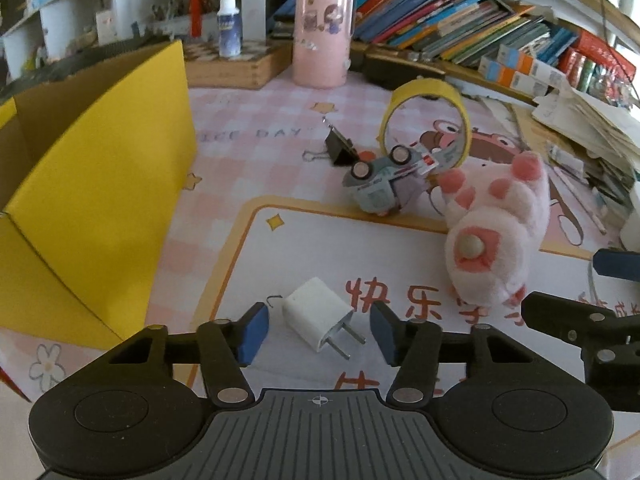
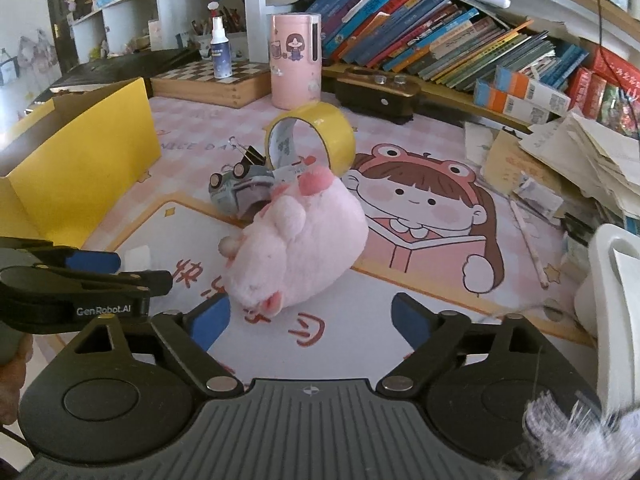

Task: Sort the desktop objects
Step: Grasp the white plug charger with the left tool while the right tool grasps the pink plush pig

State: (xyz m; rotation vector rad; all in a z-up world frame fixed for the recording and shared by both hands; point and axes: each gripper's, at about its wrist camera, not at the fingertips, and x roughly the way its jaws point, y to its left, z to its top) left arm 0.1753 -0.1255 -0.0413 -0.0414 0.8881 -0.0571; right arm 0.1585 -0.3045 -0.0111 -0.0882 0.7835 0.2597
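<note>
A white plug charger (image 1: pixel 318 317) lies on the desk mat between the open fingers of my left gripper (image 1: pixel 318 334), prongs pointing right; the pads are not touching it. A pink plush toy (image 1: pixel 496 232) lies to the right; it fills the right wrist view (image 2: pixel 298 248) just ahead of my open, empty right gripper (image 2: pixel 312 322). Behind it are a grey toy car (image 1: pixel 380 188), a black binder clip (image 1: pixel 340 148) and a yellow tape roll (image 1: pixel 426 120) standing on edge. The left gripper shows at the left of the right wrist view (image 2: pixel 92 276).
A yellow cardboard box (image 1: pixel 100 184) stands open at the left. A pink canister (image 1: pixel 322 34), a wooden chessboard box (image 1: pixel 236 62) with a spray bottle (image 1: pixel 229 22), slanted books (image 1: pixel 440 12) and paper piles (image 2: pixel 580 152) line the back and right.
</note>
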